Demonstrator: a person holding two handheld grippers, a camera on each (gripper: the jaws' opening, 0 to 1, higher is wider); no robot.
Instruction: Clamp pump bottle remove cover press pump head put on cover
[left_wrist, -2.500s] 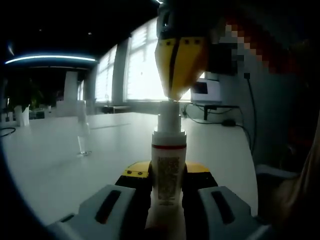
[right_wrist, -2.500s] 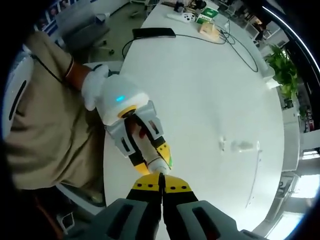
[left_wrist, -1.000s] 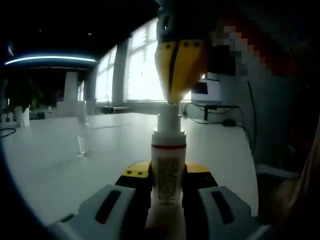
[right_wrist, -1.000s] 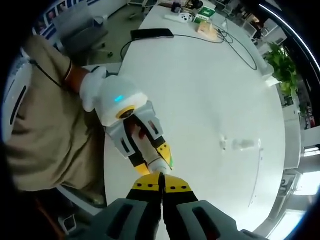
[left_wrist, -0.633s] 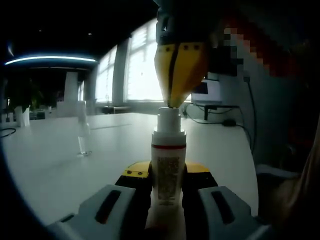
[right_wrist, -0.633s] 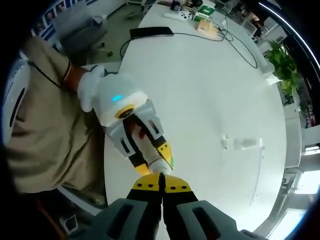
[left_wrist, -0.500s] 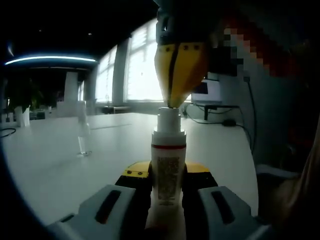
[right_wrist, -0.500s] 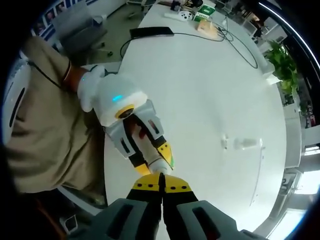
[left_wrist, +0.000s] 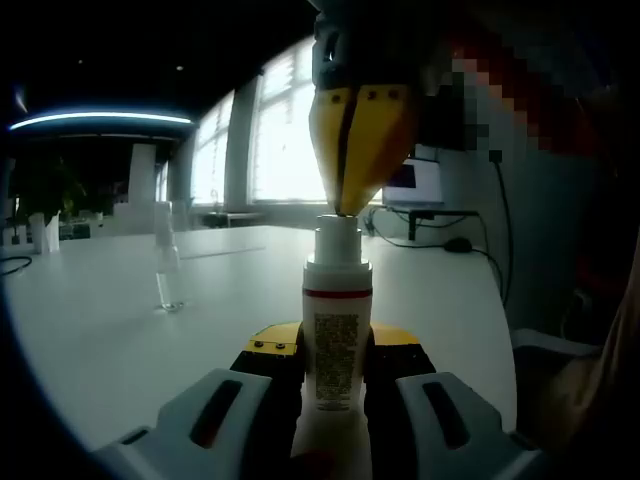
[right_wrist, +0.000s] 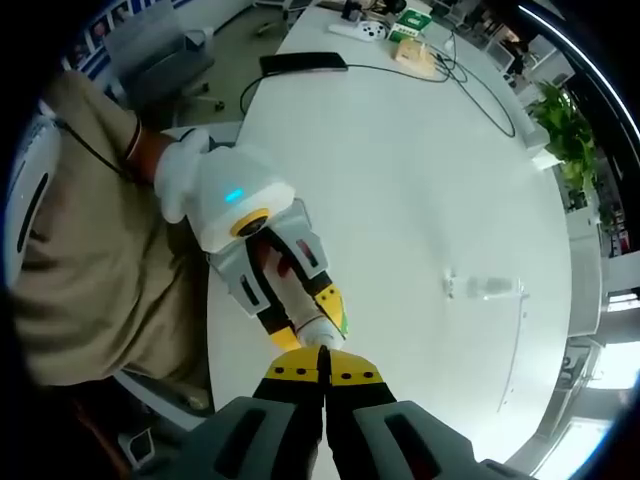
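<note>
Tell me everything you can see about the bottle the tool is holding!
The pump bottle is white, looks like plastic, and stands upright. It has a thin red band near its shoulder, a label of small dark print below, and a white pump head on top. The left tool is shut on its body, a jaw on each side. The right tool, closed, touches the pump head with its yellow tips from above. Its clear cover is off, standing apart on the white table.
</note>
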